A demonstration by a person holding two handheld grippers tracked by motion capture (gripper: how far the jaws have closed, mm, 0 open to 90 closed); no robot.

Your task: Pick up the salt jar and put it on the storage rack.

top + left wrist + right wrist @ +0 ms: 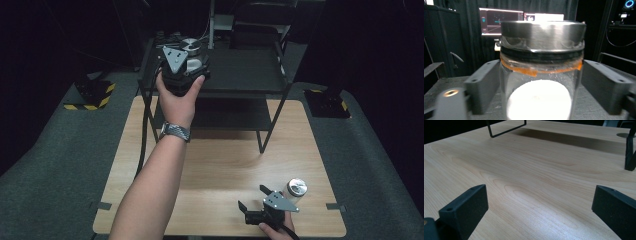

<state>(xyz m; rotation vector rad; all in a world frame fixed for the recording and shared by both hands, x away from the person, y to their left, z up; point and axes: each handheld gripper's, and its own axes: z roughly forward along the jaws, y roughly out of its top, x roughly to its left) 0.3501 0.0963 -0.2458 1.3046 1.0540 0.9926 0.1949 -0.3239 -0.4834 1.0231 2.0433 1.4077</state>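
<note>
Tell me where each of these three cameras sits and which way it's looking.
High view: above the person's side, looking forward and down on the table; both forearms, left claw and right claw show.
Left gripper view: rides the left claw, looking along its jaws at the jar between them.
Right gripper view: rides the right claw, looking low across the tabletop at the shelf frame's foot.
Shared: high and left gripper views both show that jar.

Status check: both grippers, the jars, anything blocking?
Left gripper shut on jar at top shelf. Right gripper open, low over table. Second jar beside it. Nothing blocking.
</note>
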